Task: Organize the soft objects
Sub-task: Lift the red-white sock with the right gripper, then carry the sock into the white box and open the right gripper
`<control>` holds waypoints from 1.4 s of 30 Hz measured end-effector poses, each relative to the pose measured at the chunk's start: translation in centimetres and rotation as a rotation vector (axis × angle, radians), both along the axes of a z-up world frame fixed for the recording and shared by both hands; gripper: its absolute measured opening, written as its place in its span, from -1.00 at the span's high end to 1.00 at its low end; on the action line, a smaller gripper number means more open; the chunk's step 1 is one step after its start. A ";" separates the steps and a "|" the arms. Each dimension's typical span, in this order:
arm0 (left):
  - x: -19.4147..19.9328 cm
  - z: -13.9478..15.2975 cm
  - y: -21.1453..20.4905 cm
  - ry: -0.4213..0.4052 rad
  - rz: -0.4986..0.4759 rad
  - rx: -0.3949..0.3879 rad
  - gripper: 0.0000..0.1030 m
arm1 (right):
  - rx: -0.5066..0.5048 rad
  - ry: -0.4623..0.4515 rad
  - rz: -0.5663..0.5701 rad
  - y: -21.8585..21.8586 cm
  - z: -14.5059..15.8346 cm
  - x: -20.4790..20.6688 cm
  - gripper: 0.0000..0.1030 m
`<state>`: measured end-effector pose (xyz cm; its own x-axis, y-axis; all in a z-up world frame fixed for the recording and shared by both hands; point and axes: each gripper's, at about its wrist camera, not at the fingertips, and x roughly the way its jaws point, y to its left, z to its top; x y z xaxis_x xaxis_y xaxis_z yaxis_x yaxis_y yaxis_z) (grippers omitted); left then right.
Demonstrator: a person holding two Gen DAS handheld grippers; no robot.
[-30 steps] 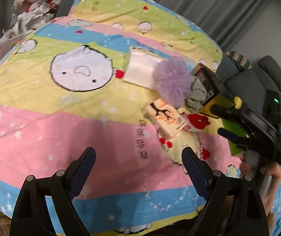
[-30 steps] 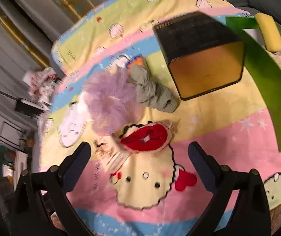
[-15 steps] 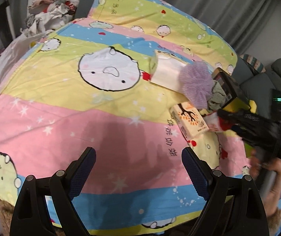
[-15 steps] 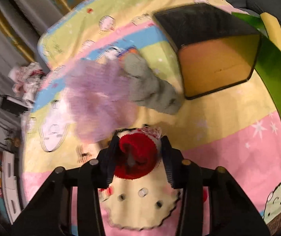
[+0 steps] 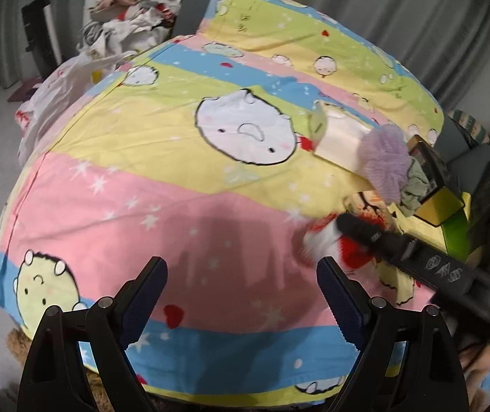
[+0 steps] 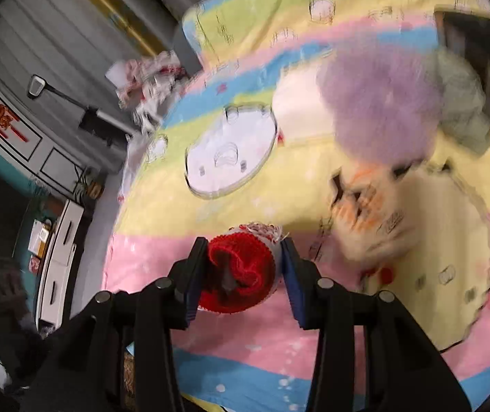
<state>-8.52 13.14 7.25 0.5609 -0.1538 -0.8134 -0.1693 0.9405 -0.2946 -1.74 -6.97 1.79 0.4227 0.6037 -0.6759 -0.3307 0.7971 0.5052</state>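
My right gripper (image 6: 244, 244) is shut on a red and white knitted sock (image 6: 241, 271), both pads pressing its sides, held just above the pink stripe of the cartoon bedsheet (image 6: 245, 336). In the left wrist view the same sock (image 5: 318, 240) hangs blurred at the tip of the right gripper (image 5: 342, 223). A purple fluffy pouf (image 5: 385, 158) and a grey-green cloth (image 5: 415, 185) lie behind it, by a tissue pack with an orange print (image 5: 365, 202). My left gripper (image 5: 241, 264) is open over the pink stripe with nothing between its fingers.
A cream soft pack (image 5: 341, 140) lies beside the pouf. A black and yellow box (image 5: 433, 178) and a green bin (image 5: 456, 237) stand at the right. A pile of clothes (image 5: 131, 24) sits at the far left, beyond the bed.
The right gripper went from open to shut on the red sock, lifted it off the yellow cartoon face and carried it left. The left gripper shifted sideways, still open.
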 end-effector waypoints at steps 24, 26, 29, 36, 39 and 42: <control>1.9 -2.1 -4.0 0.030 -0.085 -0.207 -0.18 | -0.014 0.091 0.073 -1.3 0.9 1.1 0.05; 2.3 -2.7 -4.2 0.052 -0.091 -0.231 -0.01 | -0.043 0.123 0.078 -0.8 -0.3 1.3 0.09; 2.6 -3.2 -4.6 0.066 -0.100 -0.241 0.15 | -0.016 0.162 0.085 -0.9 -1.7 1.4 0.16; 2.4 -0.9 -6.8 0.017 -0.147 -0.208 0.16 | 0.028 0.102 0.064 -3.4 0.3 0.3 0.22; 2.6 1.0 -8.5 -0.027 -0.192 -0.181 0.16 | 0.062 0.063 0.031 -5.3 1.8 0.1 0.22; 2.8 2.7 -10.7 -0.071 -0.251 -0.168 0.16 | 0.079 0.011 -0.023 -7.9 3.7 -0.4 0.22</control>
